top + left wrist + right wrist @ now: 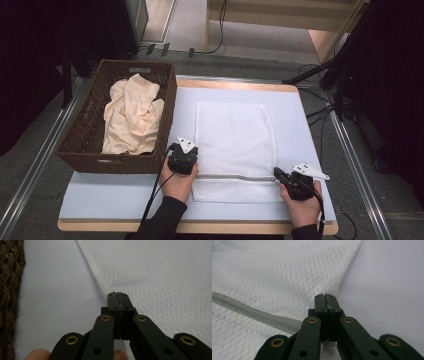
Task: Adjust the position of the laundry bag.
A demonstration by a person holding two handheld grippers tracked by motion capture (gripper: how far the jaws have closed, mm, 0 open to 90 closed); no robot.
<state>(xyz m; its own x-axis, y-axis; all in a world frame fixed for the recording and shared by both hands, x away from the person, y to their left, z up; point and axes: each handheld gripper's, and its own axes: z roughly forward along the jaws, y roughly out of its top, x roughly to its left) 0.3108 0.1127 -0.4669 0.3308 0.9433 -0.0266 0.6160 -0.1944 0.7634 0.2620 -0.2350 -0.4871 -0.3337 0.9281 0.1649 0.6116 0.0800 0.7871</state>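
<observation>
The left gripper (183, 161) and right gripper (289, 179), both clenched on the mesh bag (235, 145) mid-tabletop (125, 192), could tear its thin netting if pulled apart hard.

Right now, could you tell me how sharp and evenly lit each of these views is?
High view: even light on the pale blue table, surroundings dark. Left gripper view: white mesh laundry bag fairly sharp, brown woven basket and fingertips soft. Right gripper view: grey zipper clear, near black links blurred.
</observation>
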